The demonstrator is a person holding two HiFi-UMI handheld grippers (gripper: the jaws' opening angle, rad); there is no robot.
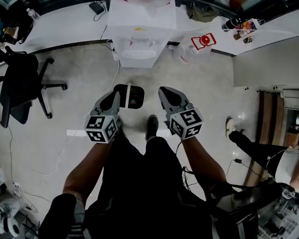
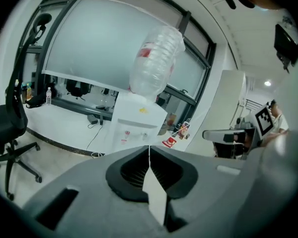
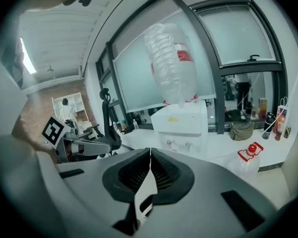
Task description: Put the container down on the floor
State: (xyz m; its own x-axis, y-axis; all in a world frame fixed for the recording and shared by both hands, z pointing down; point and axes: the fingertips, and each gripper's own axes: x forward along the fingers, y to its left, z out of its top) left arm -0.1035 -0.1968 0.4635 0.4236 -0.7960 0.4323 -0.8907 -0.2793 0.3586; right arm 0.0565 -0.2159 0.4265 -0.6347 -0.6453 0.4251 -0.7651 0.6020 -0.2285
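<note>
— Close in?
— My left gripper (image 1: pixel 116 95) and right gripper (image 1: pixel 165 91): jaws pressed together, empty.
— Beyond?
— Open floor (image 1: pixel 79 59), then the container (image 1: pixel 198 45) standing on it, just beside the water dispenser (image 1: pixel 139 39).

The container (image 1: pixel 188 52) is seen as a clear plastic jug, closed with a red cap (image 3: pixel 251 148) and marked with a white label edged in red (image 1: pixel 203 41). It is set on the floor (image 1: pixel 79 113), just beside the white water dispenser (image 1: pixel 139 34) on the person's right. It is shown upright in the right gripper view (its contents, if any, cannot be made out through the clear wall). It is held by nothing and stands alone.
</note>
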